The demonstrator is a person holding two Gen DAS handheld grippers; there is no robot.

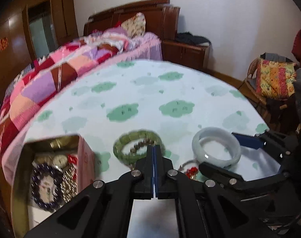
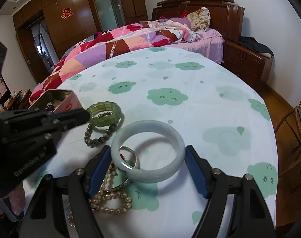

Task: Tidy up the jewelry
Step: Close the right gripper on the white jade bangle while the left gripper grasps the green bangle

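Jewelry bangle point(image 2: 148, 150) sits between right gripper point(image 2: 146, 170) jaws, untouched.

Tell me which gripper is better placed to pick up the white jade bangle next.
The right gripper. Its open jaws already straddle the white bangle, one blue pad at each side. The left gripper is shut, pointing at the green bracelet instead.

Both wrist cameras look forward and down along their fingers, close above the table point(image 1: 170, 91). Shared ground: pale bangle point(image 1: 215, 147), green bracelet point(image 2: 105, 114), tin point(image 2: 57, 98), bed point(image 2: 130, 37) behind.
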